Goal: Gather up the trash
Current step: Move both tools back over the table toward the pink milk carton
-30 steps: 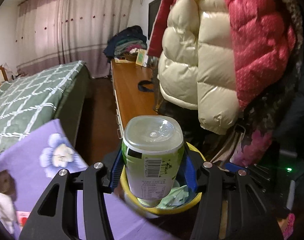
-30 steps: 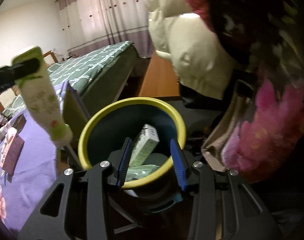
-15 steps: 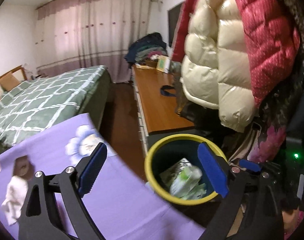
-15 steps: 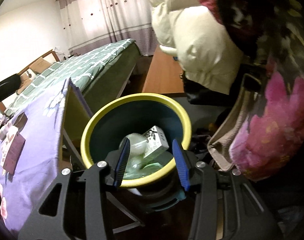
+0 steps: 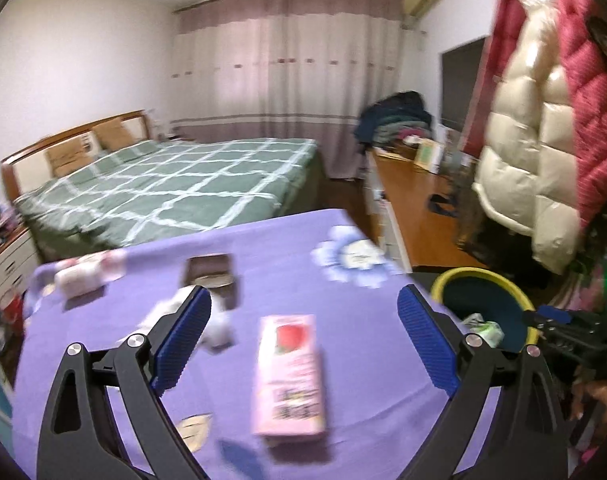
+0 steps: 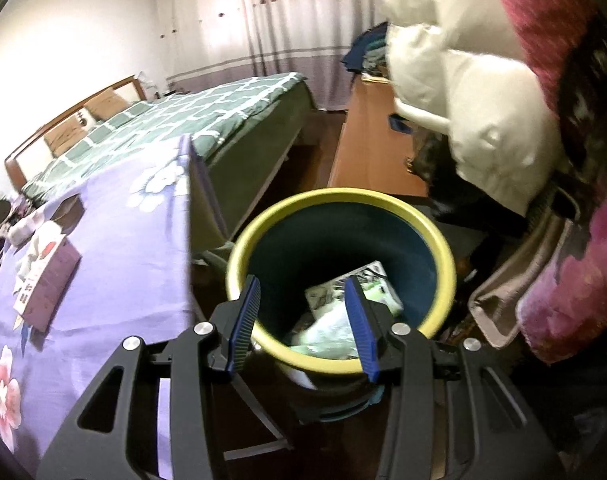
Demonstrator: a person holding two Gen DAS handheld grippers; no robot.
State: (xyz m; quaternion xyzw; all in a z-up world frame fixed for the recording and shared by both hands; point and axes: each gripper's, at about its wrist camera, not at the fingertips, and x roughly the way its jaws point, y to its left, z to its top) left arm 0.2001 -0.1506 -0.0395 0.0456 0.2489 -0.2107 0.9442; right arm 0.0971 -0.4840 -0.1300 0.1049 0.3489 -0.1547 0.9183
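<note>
My left gripper is wide open and empty above the purple floral tablecloth. A pink carton lies on the cloth between its fingers. A crumpled white tissue and a small brown box lie further back, and a pink-white packet at the far left. The yellow-rimmed dark bin stands beside the table and holds a bottle and a box. It also shows in the left wrist view. My right gripper is open and empty, just over the bin's near rim.
Puffy white and red jackets hang at the right, close above the bin. A wooden sideboard runs behind it. A green checked bed lies beyond the table. The pink carton also shows in the right wrist view.
My left gripper opened and dropped the green bottle into the bin, then swung left over the table. The right gripper stayed open over the bin.
</note>
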